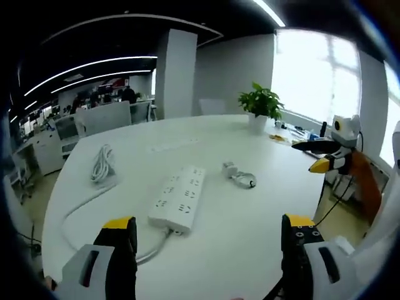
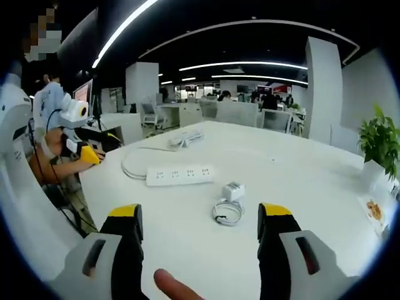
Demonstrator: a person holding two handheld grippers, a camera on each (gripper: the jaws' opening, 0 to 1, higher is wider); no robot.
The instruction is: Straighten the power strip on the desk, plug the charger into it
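The white power strip lies askew on the counter; the charger with its coiled cable sits near it. Both tongs, left and right, are spread and empty. The strip looks rigid and light, probably slippery: pinch it across its long sides

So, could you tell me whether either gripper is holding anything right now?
Nothing is held: the left gripper and right gripper are open above the table.
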